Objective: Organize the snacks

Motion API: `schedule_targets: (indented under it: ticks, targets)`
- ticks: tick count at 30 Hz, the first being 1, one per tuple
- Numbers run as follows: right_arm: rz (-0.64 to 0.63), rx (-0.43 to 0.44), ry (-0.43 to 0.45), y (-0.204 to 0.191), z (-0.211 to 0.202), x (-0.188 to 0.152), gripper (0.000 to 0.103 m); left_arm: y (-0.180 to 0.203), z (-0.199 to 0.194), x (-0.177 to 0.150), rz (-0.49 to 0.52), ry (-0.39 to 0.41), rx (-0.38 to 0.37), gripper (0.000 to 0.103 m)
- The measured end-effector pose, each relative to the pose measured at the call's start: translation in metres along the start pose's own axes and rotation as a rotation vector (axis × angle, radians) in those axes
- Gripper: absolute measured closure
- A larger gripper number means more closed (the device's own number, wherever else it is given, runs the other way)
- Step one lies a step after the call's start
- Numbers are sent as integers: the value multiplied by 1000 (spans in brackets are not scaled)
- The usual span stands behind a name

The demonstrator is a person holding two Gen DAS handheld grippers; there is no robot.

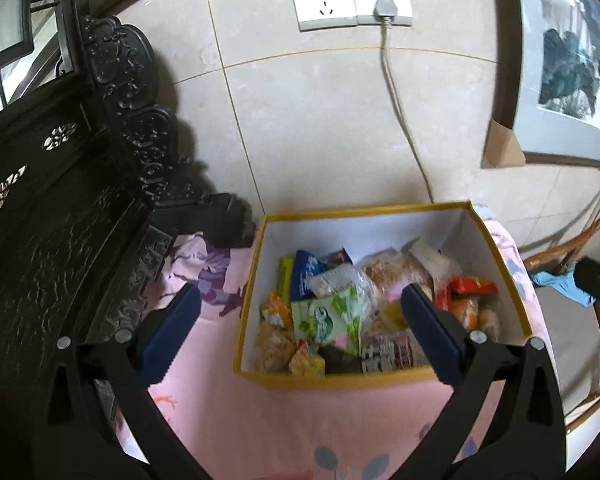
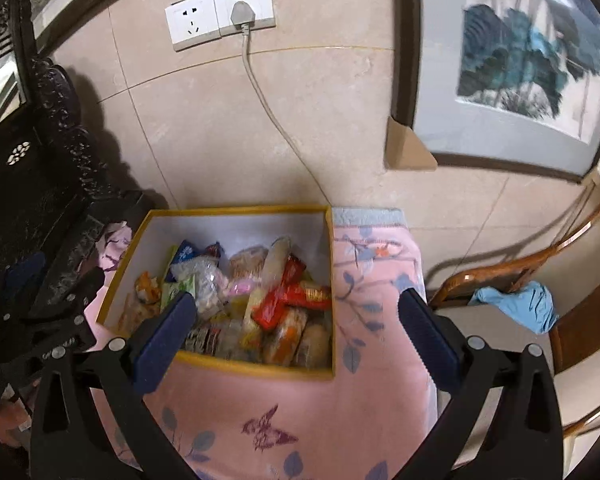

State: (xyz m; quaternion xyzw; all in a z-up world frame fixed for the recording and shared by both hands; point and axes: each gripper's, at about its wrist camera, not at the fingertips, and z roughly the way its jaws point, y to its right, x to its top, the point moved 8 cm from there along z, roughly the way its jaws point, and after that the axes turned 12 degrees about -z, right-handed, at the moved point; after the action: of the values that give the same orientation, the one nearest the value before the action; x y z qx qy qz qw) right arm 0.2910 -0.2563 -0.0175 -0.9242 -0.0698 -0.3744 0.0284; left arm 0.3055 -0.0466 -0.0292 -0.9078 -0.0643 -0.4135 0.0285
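Black gripper arms with blue pads fill the foreground of both views. Left gripper: jaws spread wide, nothing between them, hovering above the near rim of the box. Right gripper: jaws likewise wide apart and empty, one pad over the box's near left corner, the other out over the pink cloth.

Yellow-rimmed box, white inside, sits on a surface covered by a pink floral cloth. Box is full of snacks, piled loosely. Among them: a green and white packet near the middle, a blue packet toward the back left, a red wrapper lying across the right-hand heap, an orange packet on the left, pale bread-like bags at the back. Labels too blurred to read.

Behind the box, a tiled wall with a double wall socket; a grey plug sits in the right outlet, its cord running down behind the box. Dark carved wooden furniture stands to the left, touching the cloth edge. Framed painting leans at right, cardboard protector on its corner. Wooden chair further right with a blue cloth on the seat.
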Motion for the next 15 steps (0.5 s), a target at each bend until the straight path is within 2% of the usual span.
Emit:
schedule_targets:
  ticks: [4, 7, 10, 13, 15]
  targets:
    - [-5, 41, -15, -6, -16, -34, 1, -3, -18, -19, -17, -11, -11, 2]
    - [-61, 15, -22, -11, -25, -55, 1, 1, -30, -34, 7, -18, -9, 2]
    - [-33, 16, -22, -11, -33, -66, 1, 1, -41, -43, -18, -15, -32, 2]
    - [-20, 1, -7, -8, -41, -71, 1, 0, -51, -48, -59, -47, -70, 2]
    - [-17, -1, 2, -8, -47, -72, 1, -1, -59, -49, -68, -45, -70, 2]
